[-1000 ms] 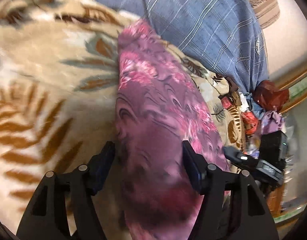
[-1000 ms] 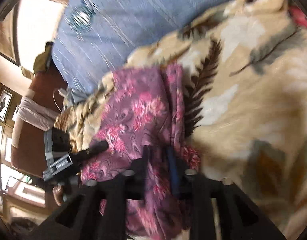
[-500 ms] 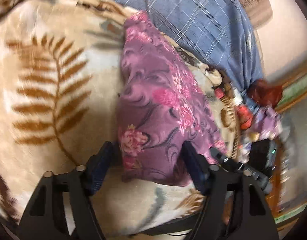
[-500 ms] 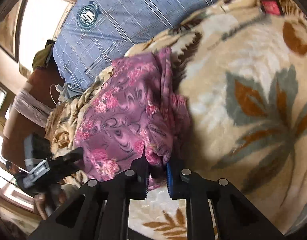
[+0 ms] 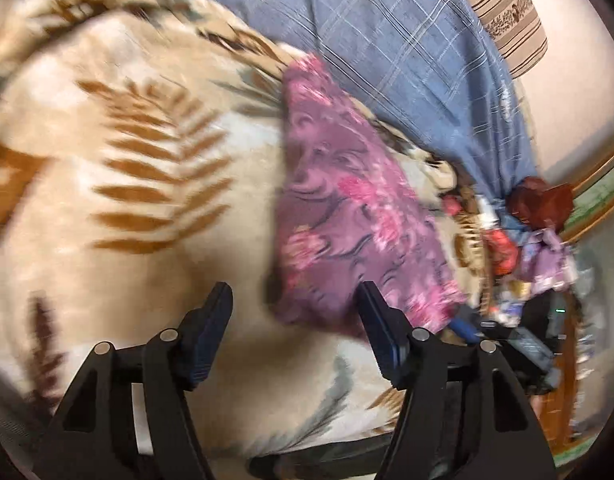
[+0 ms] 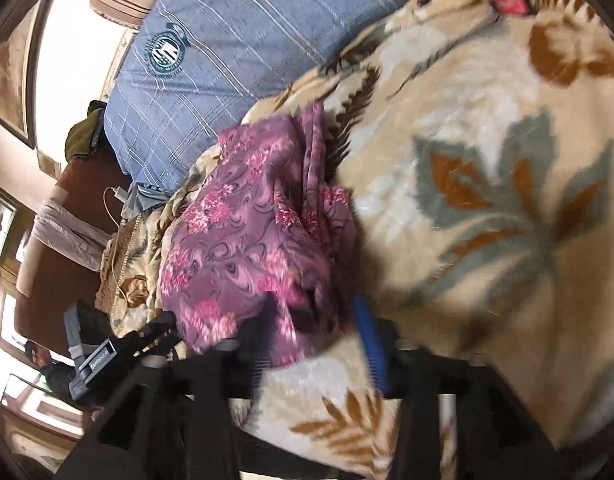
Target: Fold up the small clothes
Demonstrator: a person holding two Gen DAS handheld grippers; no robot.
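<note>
A purple garment with pink flowers (image 5: pixel 339 208) lies folded in a long strip on the beige leaf-patterned blanket (image 5: pixel 127 160). My left gripper (image 5: pixel 295 320) stands just short of its near corner, jaws opening. The corner lies between the fingers, and the pads do not touch it. In the right wrist view the same garment (image 6: pixel 259 232) lies bunched at its near end. My right gripper (image 6: pixel 311 332) is blurred and its jaws are opening. The cloth's edge sits loose between the dark finger and the blue pad (image 6: pixel 367 336). Each view shows the other gripper at the garment's far side.
A blue plaid pillow (image 5: pixel 407 60) lies behind the garment, with a striped cushion (image 5: pixel 503 12) beyond it. Red-brown cloth and small clutter (image 5: pixel 543 204) crowd the bed's edge. A white charger cable (image 6: pixel 119 196) hangs by a brown headboard. The blanket (image 6: pixel 487 160) stretches wide to the right.
The right gripper, pinched on the garment's edge half a second ago, has let go and spread its jaws. Both grippers have drawn back, and the garment now lies flat on the blanket.
</note>
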